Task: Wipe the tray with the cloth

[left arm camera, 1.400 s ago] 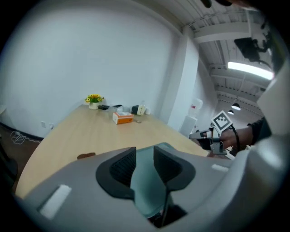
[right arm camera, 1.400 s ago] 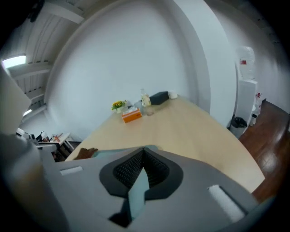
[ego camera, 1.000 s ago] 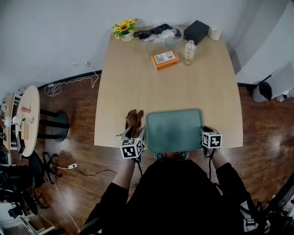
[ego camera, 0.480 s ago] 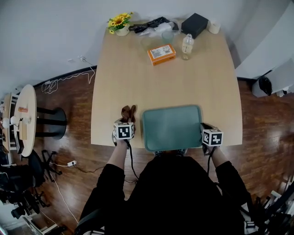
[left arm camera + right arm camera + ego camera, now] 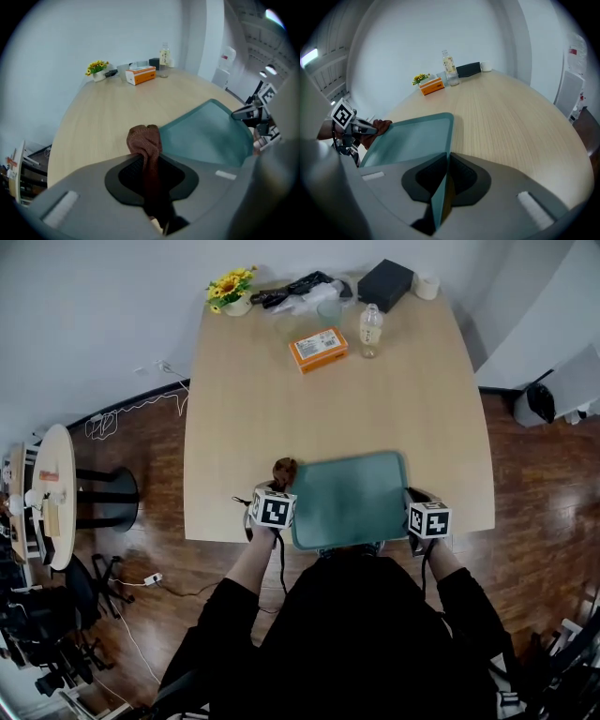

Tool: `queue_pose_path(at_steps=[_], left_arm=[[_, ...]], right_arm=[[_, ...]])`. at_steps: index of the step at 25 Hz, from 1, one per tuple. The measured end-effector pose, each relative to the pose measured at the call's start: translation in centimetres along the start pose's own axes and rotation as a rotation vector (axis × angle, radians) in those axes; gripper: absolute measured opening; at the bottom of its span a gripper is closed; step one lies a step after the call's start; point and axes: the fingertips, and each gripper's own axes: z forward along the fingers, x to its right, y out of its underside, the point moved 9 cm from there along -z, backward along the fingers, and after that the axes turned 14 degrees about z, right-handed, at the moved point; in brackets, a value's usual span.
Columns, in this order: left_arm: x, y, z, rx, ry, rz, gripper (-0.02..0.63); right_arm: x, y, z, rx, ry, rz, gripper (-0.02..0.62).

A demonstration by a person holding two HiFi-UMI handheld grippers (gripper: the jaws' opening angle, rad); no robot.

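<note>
A teal tray (image 5: 352, 498) lies at the near edge of the wooden table (image 5: 281, 409). Just left of it is a brown cloth (image 5: 284, 471). My left gripper (image 5: 274, 495) has just been closing and its jaws now pinch the cloth (image 5: 145, 143), which bunches up above them beside the tray's left rim (image 5: 206, 131). My right gripper (image 5: 419, 507) is shut on the tray's right rim (image 5: 440, 187), which runs between its jaws. In the right gripper view the cloth (image 5: 382, 125) shows past the tray's far side.
At the table's far end stand an orange box (image 5: 318, 349), a clear bottle (image 5: 370, 329), a black box (image 5: 385, 283), a pot of yellow flowers (image 5: 231, 292) and a roll of tape (image 5: 427, 286). A small round table (image 5: 47, 493) stands on the floor at left.
My left gripper has moved down onto the cloth and closed on it, gathering the flat cloth into a bunch. The right gripper has kept still on the tray's rim.
</note>
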Motion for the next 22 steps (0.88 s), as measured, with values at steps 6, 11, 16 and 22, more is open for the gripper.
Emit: queue_pose_path(at_steps=[6, 11, 16, 22], left_arm=[[-0.5, -4.3, 2.0, -0.055, -0.047, 0.058, 0.04], [1.3, -8.1, 2.7, -0.091, -0.109, 0.177, 0.04], [6.8, -12.7, 5.8, -0.084, -0.006, 0.269, 0.038], [17.5, -20.1, 7.2, 0.002, 0.208, 0.442, 0.038]], right_arm=[[0.4, -0.1, -0.1, 0.026, -0.006, 0.052, 0.025], [0.3, 0.1, -0.2, 0.043, -0.001, 0.063, 0.025], [0.3, 0.1, -0.1, 0.038, 0.001, 0.065, 0.025], [0.4, 0.0, -0.2, 0.04, -0.002, 0.066, 0.025]])
